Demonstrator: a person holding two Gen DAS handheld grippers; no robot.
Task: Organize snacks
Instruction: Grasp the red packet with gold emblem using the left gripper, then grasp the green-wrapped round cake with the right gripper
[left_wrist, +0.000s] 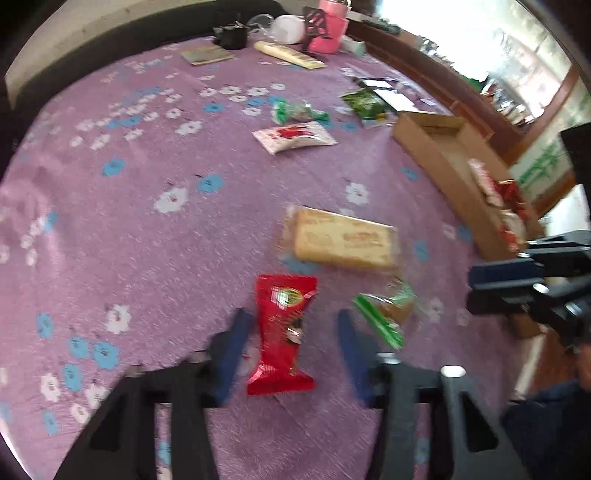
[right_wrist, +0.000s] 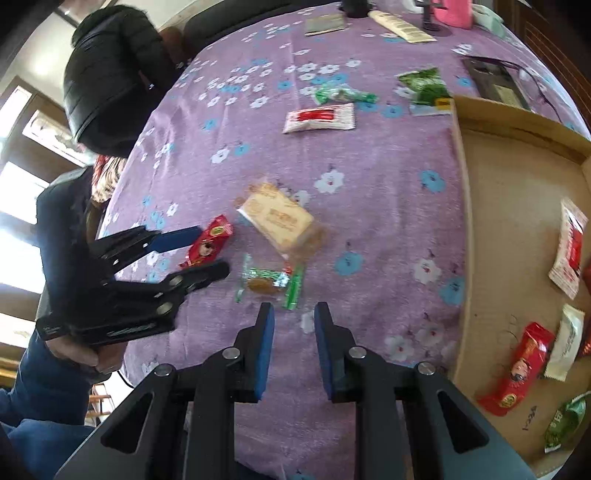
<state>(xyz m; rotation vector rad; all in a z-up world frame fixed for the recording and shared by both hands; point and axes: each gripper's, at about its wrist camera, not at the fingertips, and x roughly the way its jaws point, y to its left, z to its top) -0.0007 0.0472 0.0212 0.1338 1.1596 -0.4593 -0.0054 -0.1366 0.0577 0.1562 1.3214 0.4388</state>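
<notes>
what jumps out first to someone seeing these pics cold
The red snack packet lies between the open fingers of the left gripper on the purple flowered tablecloth. To the right, a cardboard box already holds several snacks, while the right gripper hovers empty.

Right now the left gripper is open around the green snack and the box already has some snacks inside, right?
Not quite. The left gripper is open around the red snack, not the green one; the left wrist view shows it. The green snack lies beside it. The box does hold snacks.
</notes>
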